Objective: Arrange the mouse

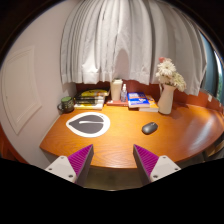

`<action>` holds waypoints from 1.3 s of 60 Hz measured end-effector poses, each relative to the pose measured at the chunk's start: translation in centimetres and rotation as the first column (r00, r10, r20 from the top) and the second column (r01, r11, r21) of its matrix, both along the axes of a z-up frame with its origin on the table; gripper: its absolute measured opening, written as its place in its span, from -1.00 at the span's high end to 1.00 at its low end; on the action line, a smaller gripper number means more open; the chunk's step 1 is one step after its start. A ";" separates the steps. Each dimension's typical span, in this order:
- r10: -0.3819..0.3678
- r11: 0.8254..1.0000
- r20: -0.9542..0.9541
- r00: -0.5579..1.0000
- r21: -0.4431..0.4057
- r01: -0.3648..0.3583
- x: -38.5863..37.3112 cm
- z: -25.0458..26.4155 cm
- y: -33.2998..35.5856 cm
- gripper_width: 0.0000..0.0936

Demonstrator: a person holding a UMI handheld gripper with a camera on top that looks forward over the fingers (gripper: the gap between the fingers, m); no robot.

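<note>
We see white curtains (118, 40) behind a wooden table (120, 140). A mouse pad (88, 124) lies left of the mouse (150, 128), well apart. Our hand-held gripper (113, 162) hovers open and empty; arranging seems not yet begun.

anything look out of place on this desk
Only the mouse: it sits on bare table, apart from the mouse pad beside it. The gripper is open, short of both. Nothing looks spilled or damaged.
</note>
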State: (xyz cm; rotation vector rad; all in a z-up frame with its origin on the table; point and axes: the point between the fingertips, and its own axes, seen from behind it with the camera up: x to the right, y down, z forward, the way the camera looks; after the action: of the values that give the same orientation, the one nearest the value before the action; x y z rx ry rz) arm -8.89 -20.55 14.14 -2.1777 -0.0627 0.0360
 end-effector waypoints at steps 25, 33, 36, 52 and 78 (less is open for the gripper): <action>-0.142 0.975 0.030 0.989 -0.167 0.145 13.0 -11.8 3.4 -0.68; -0.152 0.969 0.030 0.988 -0.190 0.155 15.5 -14.0 8.6 -0.68; -0.148 0.968 0.030 0.989 -0.199 0.151 16.2 -14.7 10.7 -0.68; -0.089 0.972 0.004 0.996 -0.218 0.088 17.3 -15.8 20.4 -0.68; -0.081 0.954 -0.008 0.997 -0.289 0.075 18.2 -16.1 26.5 -0.02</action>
State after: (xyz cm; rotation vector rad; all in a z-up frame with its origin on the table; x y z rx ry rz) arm 9.34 6.00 -1.96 -2.4697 0.0429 0.0231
